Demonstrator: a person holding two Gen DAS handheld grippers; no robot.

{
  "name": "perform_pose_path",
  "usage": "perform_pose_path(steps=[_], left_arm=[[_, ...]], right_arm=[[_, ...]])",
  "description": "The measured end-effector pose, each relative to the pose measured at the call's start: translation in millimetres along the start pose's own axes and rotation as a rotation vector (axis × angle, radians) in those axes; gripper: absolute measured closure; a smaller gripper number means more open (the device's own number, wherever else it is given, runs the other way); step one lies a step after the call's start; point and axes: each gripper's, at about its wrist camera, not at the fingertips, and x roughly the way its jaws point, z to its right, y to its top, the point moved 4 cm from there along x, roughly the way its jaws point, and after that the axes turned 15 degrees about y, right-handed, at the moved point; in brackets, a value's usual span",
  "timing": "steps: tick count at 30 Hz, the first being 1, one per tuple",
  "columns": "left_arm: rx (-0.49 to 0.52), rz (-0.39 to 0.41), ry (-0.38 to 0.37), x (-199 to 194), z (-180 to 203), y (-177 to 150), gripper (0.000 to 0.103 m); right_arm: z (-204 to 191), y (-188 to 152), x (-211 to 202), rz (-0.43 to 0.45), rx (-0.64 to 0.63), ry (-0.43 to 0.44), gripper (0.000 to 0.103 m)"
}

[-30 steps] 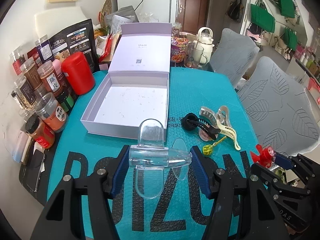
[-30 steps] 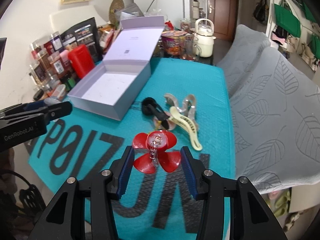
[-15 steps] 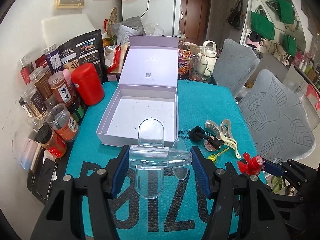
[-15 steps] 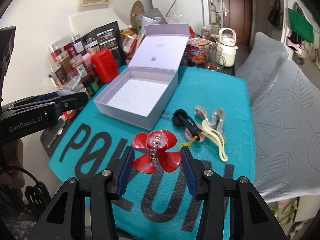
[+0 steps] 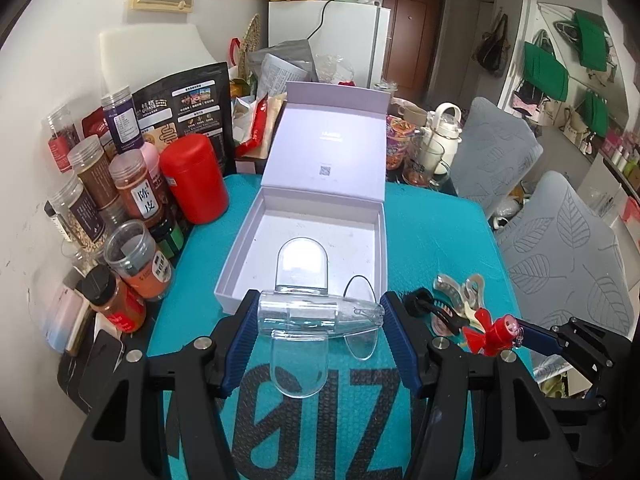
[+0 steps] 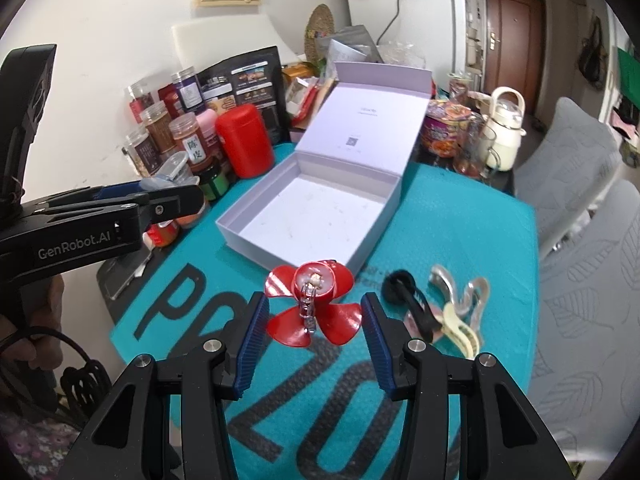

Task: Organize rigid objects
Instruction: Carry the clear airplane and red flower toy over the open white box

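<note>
My left gripper (image 5: 320, 320) is shut on a clear plastic toy plane (image 5: 344, 314), clamped sideways between the blue pads and held above the teal mat just before the open lilac box (image 5: 236, 264). The box is empty, its lid standing up behind it. My right gripper (image 6: 312, 312) is shut on a red propeller toy (image 6: 316, 280) with a small metal clasp, held above the mat to the right of the box (image 6: 280, 248). That red toy (image 5: 498, 330) also shows at the right in the left wrist view. Several hair clips (image 6: 440, 308) lie on the mat.
Spice jars (image 5: 136, 188) and a red canister (image 5: 194, 178) crowd the table's left edge, with a phone (image 5: 100, 364) near the corner. A kettle (image 5: 442, 128), a glass mug and a noodle cup stand behind the box. Two grey chairs (image 5: 568, 248) are at the right.
Both grippers have lifted and drawn back from the mat, each keeping its toy. The box and clips now sit farther off and lower in view.
</note>
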Motion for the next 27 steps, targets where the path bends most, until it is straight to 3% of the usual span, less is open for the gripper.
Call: perform_pose_path(steps=[27], left_arm=[[0.029, -0.057, 0.001, 97, -20, 61, 0.043]], right_arm=[[29, 85, 86, -0.021, -0.033, 0.024, 0.056]])
